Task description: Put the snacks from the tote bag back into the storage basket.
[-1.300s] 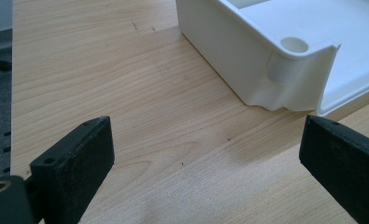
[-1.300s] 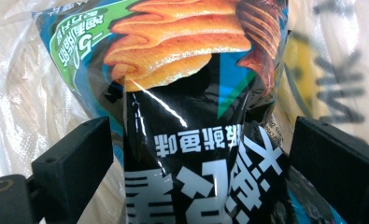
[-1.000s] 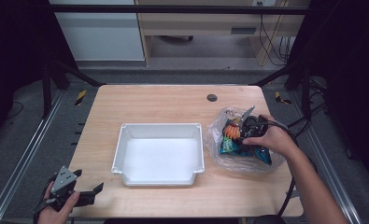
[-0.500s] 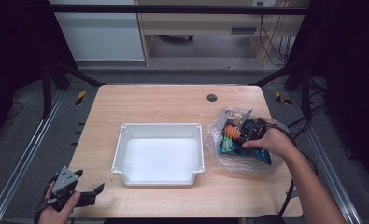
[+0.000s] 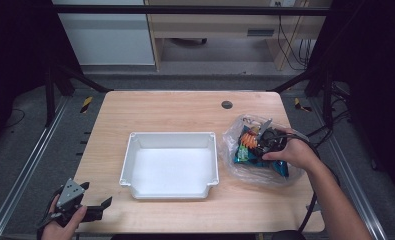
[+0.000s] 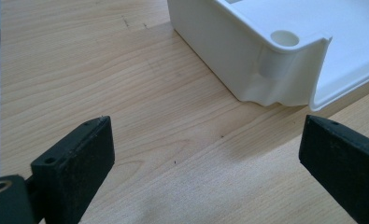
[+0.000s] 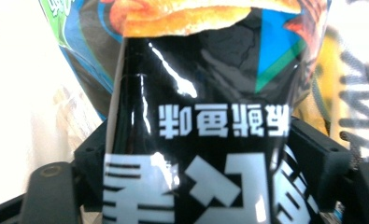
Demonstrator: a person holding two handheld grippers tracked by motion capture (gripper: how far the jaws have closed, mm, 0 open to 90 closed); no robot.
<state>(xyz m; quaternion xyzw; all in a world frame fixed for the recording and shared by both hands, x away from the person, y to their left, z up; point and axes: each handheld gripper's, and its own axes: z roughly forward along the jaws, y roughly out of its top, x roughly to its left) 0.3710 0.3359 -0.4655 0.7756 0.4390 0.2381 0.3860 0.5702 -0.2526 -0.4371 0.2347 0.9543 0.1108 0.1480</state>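
Item: black snack packet (image 7: 198, 140), glossy foil with white lettering, lying among other bright packets inside a clear plastic bag (image 5: 237, 167) at the right side of the table (image 5: 175, 107), just right of the white tray (image 5: 170, 165). We judge it light, soft and crinkly, slippery on its shiny face, with contents that may crush under a hard squeeze; the bag film around it is loose and could snag or come along. Best hold, in our view: across the packet's flat body near an end seam, where the foil is stiffer. Right gripper (image 5: 257, 140): reaching into the bag, its jaws have just been closing and now stand partway in, with the black packet between them and both sides pressed against it. Left gripper (image 5: 92, 210): resting at the near left corner of the table, jaws wide apart, nothing between them, tray corner ahead.
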